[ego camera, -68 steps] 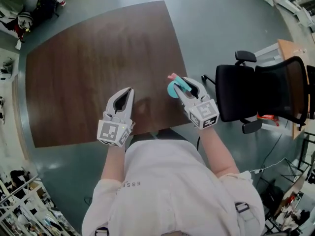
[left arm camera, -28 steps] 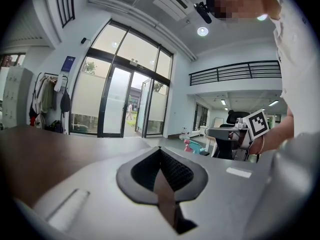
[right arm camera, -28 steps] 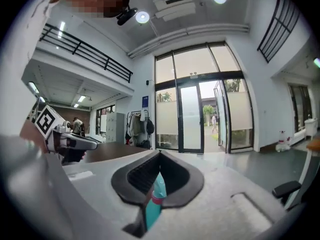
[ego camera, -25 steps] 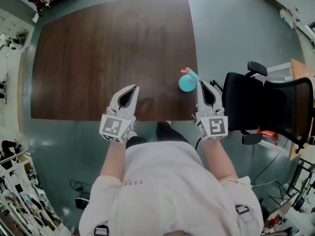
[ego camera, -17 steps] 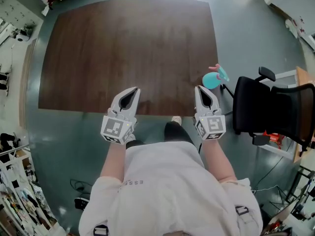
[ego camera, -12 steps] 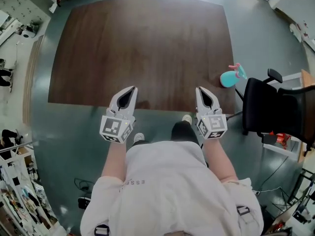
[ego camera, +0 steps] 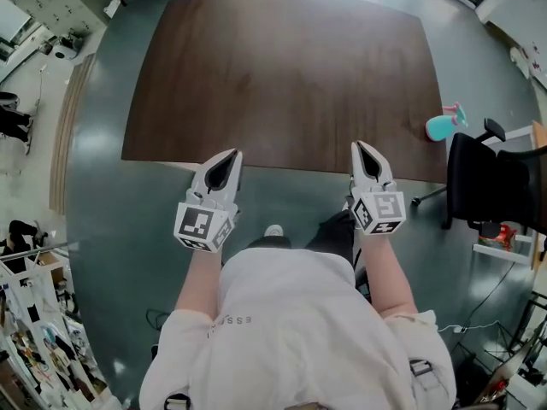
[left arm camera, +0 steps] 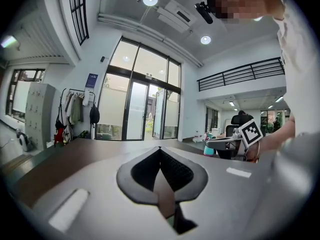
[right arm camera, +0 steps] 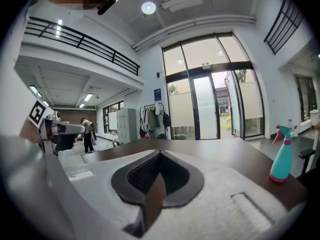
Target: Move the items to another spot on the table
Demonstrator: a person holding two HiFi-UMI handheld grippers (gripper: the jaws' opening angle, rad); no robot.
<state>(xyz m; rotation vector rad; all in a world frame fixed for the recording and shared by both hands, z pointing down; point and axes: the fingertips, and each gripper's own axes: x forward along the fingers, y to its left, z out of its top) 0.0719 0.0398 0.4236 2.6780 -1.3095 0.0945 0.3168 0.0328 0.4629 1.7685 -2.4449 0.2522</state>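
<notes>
left gripper (ego camera: 227, 156): fingers closed together, tips meeting, nothing between them; positioned at the worktop (ego camera: 282, 75) near edge, 7 o'clock. right gripper (ego camera: 360, 148): fingers closed together, empty, 5 o'clock. teal spray bottle (ego camera: 443, 126) stands upright at the worktop's right edge, 2 o'clock from the right gripper, well apart.

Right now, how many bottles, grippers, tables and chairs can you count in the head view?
Bottles: 1, the teal bottle
Grippers: 2, the left gripper and the right gripper
Tables: 1, the brown table
Chairs: 1, the black chair
Total: 5
</notes>
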